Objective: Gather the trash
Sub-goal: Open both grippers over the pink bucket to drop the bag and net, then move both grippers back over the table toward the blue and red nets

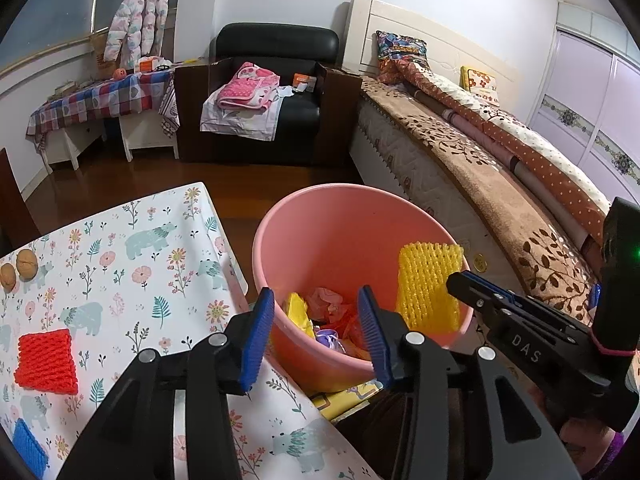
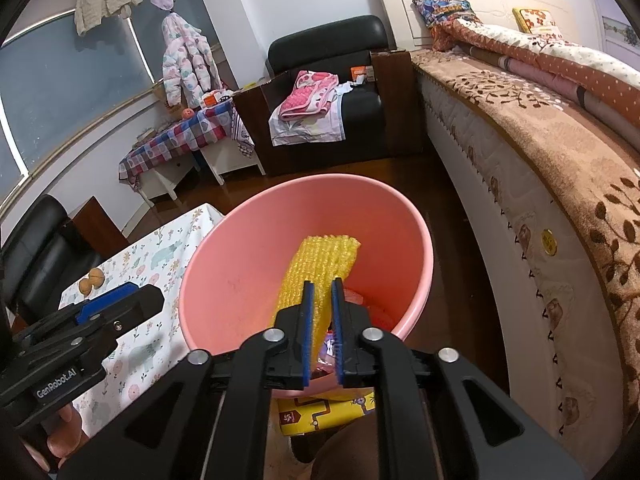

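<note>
Beside the floral tablecloth (image 1: 120, 264), the pink bin (image 1: 320, 208) holds wrappers; right gripper (image 2: 321, 320) barely pinches a yellow foam net (image 2: 320, 264) above it, left gripper (image 1: 316, 328) spread empty. Red net (image 1: 46, 360), blue net (image 1: 28, 448) remain.

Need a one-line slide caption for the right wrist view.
Right gripper holds a yellow foam net sleeve over the pink plastic bucket.

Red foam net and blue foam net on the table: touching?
Apart. Left wrist view: the red foam net and blue foam net lie with floral tablecloth showing between them.
</note>
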A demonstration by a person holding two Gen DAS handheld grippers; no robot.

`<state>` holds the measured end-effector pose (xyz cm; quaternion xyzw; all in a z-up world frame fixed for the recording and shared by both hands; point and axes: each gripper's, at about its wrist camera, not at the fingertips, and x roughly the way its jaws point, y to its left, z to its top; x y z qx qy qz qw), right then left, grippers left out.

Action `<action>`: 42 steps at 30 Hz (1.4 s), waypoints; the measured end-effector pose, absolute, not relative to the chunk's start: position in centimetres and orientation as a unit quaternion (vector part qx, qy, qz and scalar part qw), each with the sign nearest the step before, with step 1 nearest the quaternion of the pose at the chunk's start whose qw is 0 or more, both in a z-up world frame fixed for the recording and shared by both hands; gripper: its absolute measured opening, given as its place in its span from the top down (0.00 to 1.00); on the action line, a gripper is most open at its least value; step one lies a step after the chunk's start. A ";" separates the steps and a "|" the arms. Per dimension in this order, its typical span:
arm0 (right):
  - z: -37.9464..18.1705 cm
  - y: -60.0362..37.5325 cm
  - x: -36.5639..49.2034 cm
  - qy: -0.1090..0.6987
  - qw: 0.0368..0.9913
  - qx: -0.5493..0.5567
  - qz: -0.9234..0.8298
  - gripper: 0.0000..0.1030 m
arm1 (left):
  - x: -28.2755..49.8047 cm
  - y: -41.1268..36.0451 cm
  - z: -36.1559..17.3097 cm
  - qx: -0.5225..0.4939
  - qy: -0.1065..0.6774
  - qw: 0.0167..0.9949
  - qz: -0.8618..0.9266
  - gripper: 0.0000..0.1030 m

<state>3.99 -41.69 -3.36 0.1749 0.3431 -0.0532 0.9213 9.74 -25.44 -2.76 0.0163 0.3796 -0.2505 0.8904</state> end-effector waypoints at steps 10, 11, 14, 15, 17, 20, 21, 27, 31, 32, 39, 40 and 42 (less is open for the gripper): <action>-2.9 -41.2 3.4 0.340 0.922 0.182 -0.038 0.73 | 9.1 -25.1 -2.2 0.011 0.376 0.892 -0.252 0.58; -2.8 -40.9 3.3 0.340 0.922 0.180 -0.035 0.74 | 9.0 -25.0 -2.2 0.010 0.375 0.892 -0.252 0.58; -2.6 -40.4 3.2 0.339 0.923 0.177 -0.030 0.74 | 8.6 -24.3 -2.0 0.007 0.375 0.893 -0.249 0.58; -2.5 -40.2 3.2 0.340 0.924 0.176 -0.029 0.74 | 8.5 -24.1 -1.9 0.006 0.375 0.893 -0.247 0.58; -2.3 -39.9 3.1 0.340 0.924 0.174 -0.025 0.74 | 8.4 -23.4 -1.9 0.003 0.375 0.895 -0.243 0.58; -2.1 -39.2 2.9 0.341 0.924 0.172 -0.016 0.74 | 8.1 -22.3 -1.6 0.000 0.373 0.897 -0.235 0.58; -2.0 -38.9 2.8 0.341 0.924 0.171 -0.012 0.74 | 8.0 -21.9 -1.5 -0.001 0.372 0.898 -0.233 0.58; -1.0 -37.0 2.3 0.337 0.927 0.164 0.014 0.74 | 6.9 -19.3 -0.9 -0.004 0.368 0.903 -0.221 0.55; -0.3 -35.3 1.9 0.332 0.931 0.148 0.036 0.74 | 5.8 -17.3 -0.8 0.001 0.364 0.907 -0.212 0.54; -0.2 -34.8 1.8 0.331 0.932 0.142 0.042 0.74 | 5.6 -16.7 -0.8 0.002 0.365 0.907 -0.209 0.54; 0.1 -31.6 1.7 0.339 0.929 0.126 0.081 0.74 | 4.5 -11.5 -1.2 -0.014 0.374 0.909 -0.181 0.53; 0.1 -31.1 1.7 0.340 0.928 0.124 0.089 0.74 | 4.4 -10.9 -1.3 -0.013 0.375 0.910 -0.177 0.53; 0.0 -30.3 1.7 0.342 0.927 0.120 0.098 0.74 | 4.0 -9.5 -1.6 -0.010 0.377 0.911 -0.167 0.53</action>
